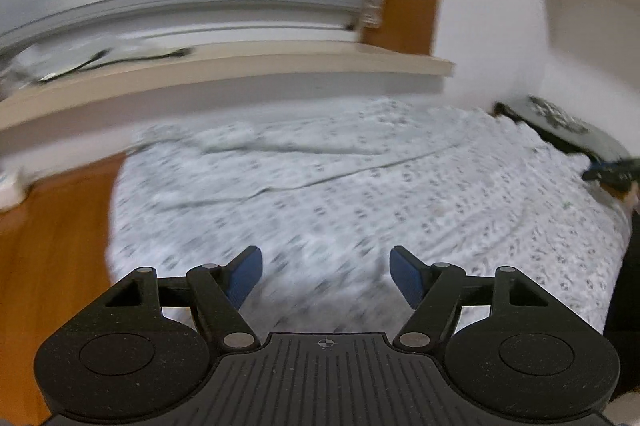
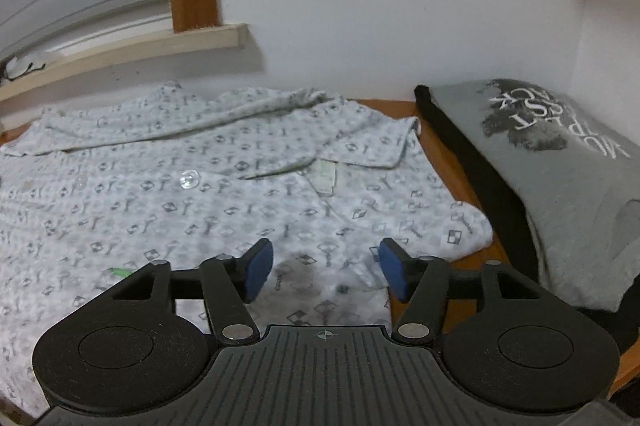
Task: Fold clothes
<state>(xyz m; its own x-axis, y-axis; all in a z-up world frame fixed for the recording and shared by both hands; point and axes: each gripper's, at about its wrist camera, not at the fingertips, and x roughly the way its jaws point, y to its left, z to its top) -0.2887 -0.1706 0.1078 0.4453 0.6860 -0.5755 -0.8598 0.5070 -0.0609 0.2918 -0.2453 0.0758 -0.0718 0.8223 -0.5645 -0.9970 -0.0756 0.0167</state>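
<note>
A: How are the edges lying, and where is there room?

B: The patterned shirt (image 2: 224, 193) is lying spread flat over the orange-brown worktop (image 2: 448, 161), collar toward the white wall (image 2: 380, 5). Its right edge is stopping short of a folded grey T-shirt (image 2: 560, 161) that is sitting on dark cloth against the wall, so a bare strip of worktop is showing between the two. In the left wrist view the shirt's left edge (image 1: 116, 209) is ending over bare wood, which is running off to the left. Behind, a window sill (image 2: 132, 45) is running along above the far side of the shirt.

A: And the grippers?

B: The left gripper (image 1: 326, 276) is standing released, its blue pads (image 1: 248, 276) well apart, with nothing between them; it is hovering over the shirt's body. That view is blurring, so I cannot tell whether it is touching the cloth. The right gripper (image 2: 326, 270) is also standing parted and empty, pads (image 2: 390, 270) apart, above the shirt's near right part, beside the bare strip.
</note>
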